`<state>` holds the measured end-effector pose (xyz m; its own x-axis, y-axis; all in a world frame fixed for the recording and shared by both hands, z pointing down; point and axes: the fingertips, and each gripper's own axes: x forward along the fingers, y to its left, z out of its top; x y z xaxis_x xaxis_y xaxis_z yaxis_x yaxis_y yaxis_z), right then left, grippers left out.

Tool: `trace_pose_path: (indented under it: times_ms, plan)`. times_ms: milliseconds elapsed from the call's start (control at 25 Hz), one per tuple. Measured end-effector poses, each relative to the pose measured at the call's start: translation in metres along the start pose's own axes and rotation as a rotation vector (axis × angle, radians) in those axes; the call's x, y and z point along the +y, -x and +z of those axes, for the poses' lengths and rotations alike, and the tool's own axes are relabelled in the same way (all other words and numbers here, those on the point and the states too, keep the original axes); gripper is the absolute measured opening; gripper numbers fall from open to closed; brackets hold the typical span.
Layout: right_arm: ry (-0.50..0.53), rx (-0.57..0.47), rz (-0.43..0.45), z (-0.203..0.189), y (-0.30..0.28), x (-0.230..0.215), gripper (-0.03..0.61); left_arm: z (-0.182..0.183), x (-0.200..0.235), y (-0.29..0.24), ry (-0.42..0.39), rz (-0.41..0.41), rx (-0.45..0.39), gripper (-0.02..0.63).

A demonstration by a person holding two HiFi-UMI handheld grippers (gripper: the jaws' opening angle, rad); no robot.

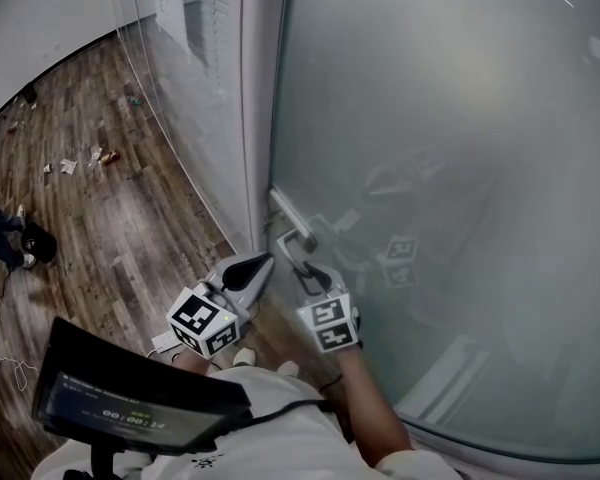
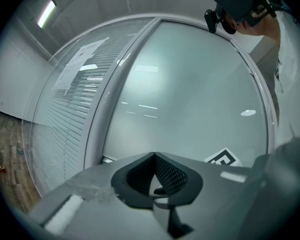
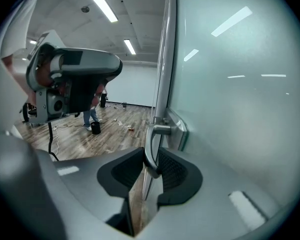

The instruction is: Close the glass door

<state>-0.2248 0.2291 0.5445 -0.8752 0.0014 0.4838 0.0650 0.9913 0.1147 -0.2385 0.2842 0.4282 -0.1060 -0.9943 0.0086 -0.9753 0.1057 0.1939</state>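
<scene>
While clenching right gripper [image 3: 151, 160] fingers on the door handle [image 3: 162, 129], at the glass door [image 1: 430, 168] left edge, better to pull evenly, no twisting; left gripper [image 2: 154, 156] fingers pressed together, empty, just left of handle.

The head view looks steeply down from above the person's chest, near the left gripper [image 1: 250, 268] and right gripper [image 1: 315, 280], with the floor [image 1: 110, 228] at left and the door [image 1: 450, 148] at right. The left gripper view faces the door glass close up, with the frame [image 2: 115, 99] to its left. The right gripper view looks along its jaws, very near the handle [image 3: 151, 144], past the door edge to the floor. All three share the door. The head and right gripper views share the handle, the floor and the left gripper.
</scene>
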Motion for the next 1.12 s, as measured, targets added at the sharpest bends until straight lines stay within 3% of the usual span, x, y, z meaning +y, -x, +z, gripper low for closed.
trace_pose_path:
  times_ms: [560, 680, 760, 880, 960, 1120]
  plan:
    - [0.002, 0.014, -0.038, -0.011, 0.01, -0.004, 0.115, 0.002, -0.001, -0.009, -0.02, -0.034, -0.013, 0.0]
    - [0.041, 0.008, -0.068, -0.004, 0.02, -0.006, 0.118, 0.005, -0.001, -0.01, -0.028, -0.039, -0.02, 0.0]
    - [0.049, -0.034, -0.096, 0.014, 0.031, -0.008, 0.12, 0.011, 0.002, -0.009, -0.029, -0.044, -0.025, 0.0]
    - [-0.04, -0.147, -0.11, 0.052, 0.047, -0.01, 0.117, 0.025, 0.012, -0.004, -0.021, -0.052, -0.03, 0.0]
    - [-0.104, -0.219, -0.124, 0.065, 0.06, -0.015, 0.031, 0.027, 0.013, -0.002, -0.017, -0.056, -0.033, 0.0]
    - [-0.202, -0.319, -0.129, 0.072, 0.079, -0.015, 0.009, 0.025, 0.011, 0.0, -0.019, -0.058, -0.04, 0.0]
